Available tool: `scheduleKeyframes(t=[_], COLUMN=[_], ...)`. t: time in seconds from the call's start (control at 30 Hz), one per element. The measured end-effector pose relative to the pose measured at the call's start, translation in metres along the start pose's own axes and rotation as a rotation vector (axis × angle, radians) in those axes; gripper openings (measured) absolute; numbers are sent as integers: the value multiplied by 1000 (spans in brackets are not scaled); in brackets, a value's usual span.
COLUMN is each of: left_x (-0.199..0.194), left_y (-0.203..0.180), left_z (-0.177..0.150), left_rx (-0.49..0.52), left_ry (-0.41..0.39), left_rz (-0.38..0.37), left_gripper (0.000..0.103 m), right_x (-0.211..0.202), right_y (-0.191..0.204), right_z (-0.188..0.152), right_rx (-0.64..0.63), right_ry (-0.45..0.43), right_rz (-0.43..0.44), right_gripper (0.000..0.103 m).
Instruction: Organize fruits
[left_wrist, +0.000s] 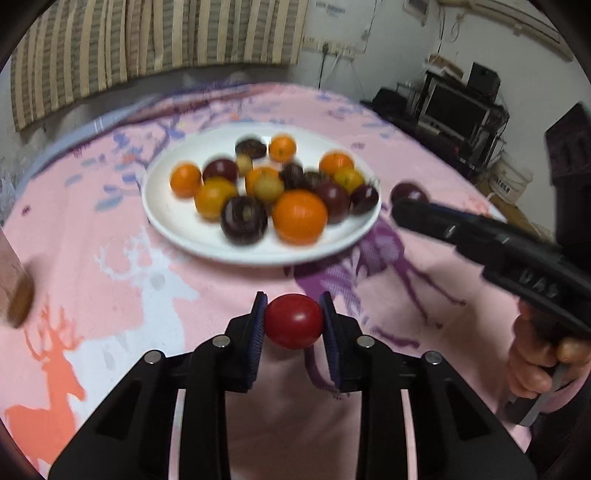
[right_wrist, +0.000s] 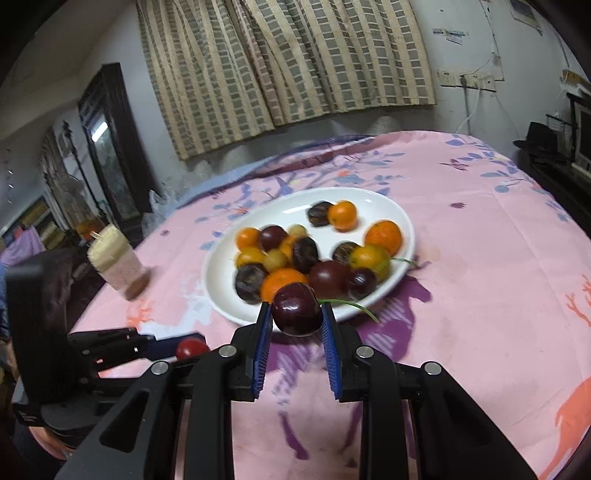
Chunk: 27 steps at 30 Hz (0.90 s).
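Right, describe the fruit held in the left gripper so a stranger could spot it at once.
Start at the white plate of fruit on the pink deer-print cloth, then come toward the near edge. There the left gripper is shut on a red tomato, off the plate. It is the only bright red fruit; the others are orange, yellowish or dark purple.

The plate (right_wrist: 373, 201) looks like glossy white ceramic, the tablecloth (right_wrist: 480, 240) soft matt printed cloth. Both grippers — matt black plastic, ribbed blue pads (right_wrist: 330, 343) — and the red tomato (left_wrist: 293, 321) is smooth and shiny.
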<state>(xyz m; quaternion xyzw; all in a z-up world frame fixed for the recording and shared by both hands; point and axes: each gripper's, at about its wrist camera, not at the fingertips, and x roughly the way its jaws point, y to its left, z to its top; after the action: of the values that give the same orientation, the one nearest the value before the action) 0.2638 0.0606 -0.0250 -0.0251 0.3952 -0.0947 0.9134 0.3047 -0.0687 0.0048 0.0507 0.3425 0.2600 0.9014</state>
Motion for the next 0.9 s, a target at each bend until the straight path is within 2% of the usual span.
scheduleKeyframes(t=[0.1, 0.17, 0.3, 0.33, 0.4, 0.43, 0.47, 0.5, 0.57, 0.63, 0.73, 0.9], left_x=[-3, 11, 49, 55, 56, 51, 45, 39, 29, 20, 4, -10], left_y=[8, 18, 34, 35, 35, 37, 40, 43, 51, 56, 58, 56], left_z=[37, 67, 102, 107, 106, 104, 101, 98, 92, 83, 62, 24], left_rx=[-13, -49, -115, -126, -125, -115, -112, -113, -122, -130, -120, -122], left_ry=[-75, -108, -109, -95, -73, -84, -102, -119, -106, -100, -102, -69], left_rz=[31, 58, 105, 141, 216, 271, 305, 315, 301, 312, 333, 308], left_gripper=[28, 28, 29, 31, 68, 79, 96, 98, 98, 98, 98, 98], right_x=[12, 26, 60, 68, 73, 72, 70, 65, 57, 48, 35, 24], right_y=[3, 1, -13, -16, -20, -23, -25, -27, -25, -19, -11, -10], right_z=[21, 40, 64, 67, 67, 66, 66, 66, 63, 58, 42, 11], right_rx=[-6, -7, 21, 17, 11, 16, 25, 38, 32, 0, -30, -24], right_ry=[-20, -45, -44, -44, -25, -20, -13, -4, 5, 20, 30, 81], right_rz=[-16, -47, -77, -82, -101, -104, -105, -110, -112, -130, -145, -175], right_gripper=[27, 27, 27, 35, 53, 59, 64, 72, 79, 93, 96, 97])
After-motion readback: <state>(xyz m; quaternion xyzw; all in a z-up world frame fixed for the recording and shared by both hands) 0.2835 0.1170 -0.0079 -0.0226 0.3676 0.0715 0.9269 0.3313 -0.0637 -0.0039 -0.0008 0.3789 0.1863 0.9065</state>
